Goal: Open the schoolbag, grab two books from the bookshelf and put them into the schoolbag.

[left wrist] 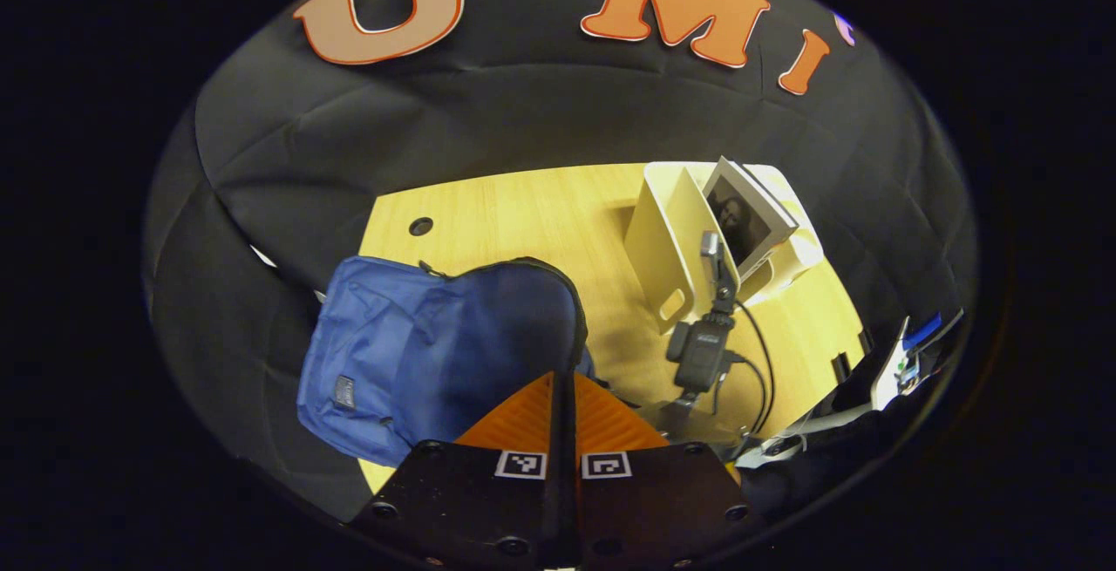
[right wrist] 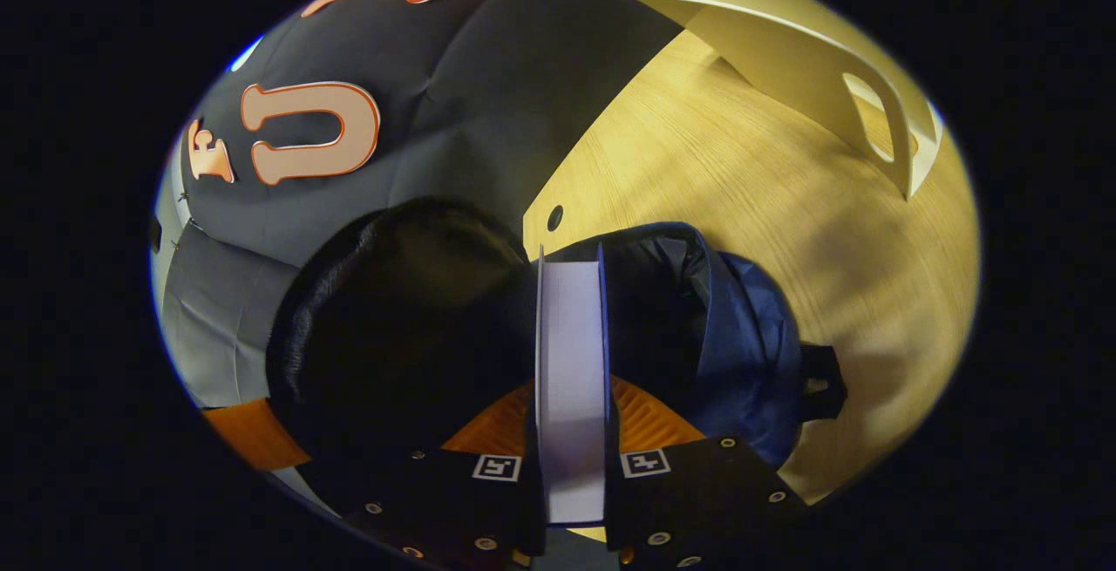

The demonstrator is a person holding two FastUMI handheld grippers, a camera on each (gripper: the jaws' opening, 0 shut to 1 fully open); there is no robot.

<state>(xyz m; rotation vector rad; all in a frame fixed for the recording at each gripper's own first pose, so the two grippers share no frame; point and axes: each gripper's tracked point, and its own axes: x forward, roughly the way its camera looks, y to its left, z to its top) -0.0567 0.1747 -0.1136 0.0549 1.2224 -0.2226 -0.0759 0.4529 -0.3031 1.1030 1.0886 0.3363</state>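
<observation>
Left gripper point(left wrist: 562, 379) pinched on the black-edged rim of the blue fabric schoolbag point(left wrist: 410, 353), fingers close together with the rim between them, bag lying on the pale wooden table point(left wrist: 540, 214) with its mouth held up. In the right gripper view, right gripper point(right wrist: 571, 397) clamped on a thick white-paged book point(right wrist: 571, 353), fore-edge facing the camera, held upright over the schoolbag's dark open mouth point(right wrist: 654, 292). Cream plastic bookshelf with slanted dividers point(left wrist: 671, 248) standing well right of the bag, one book with a dark portrait cover point(left wrist: 748, 218) leaning in it. Small black camera on a stand point(left wrist: 702, 353) just in front of the bookshelf.
</observation>
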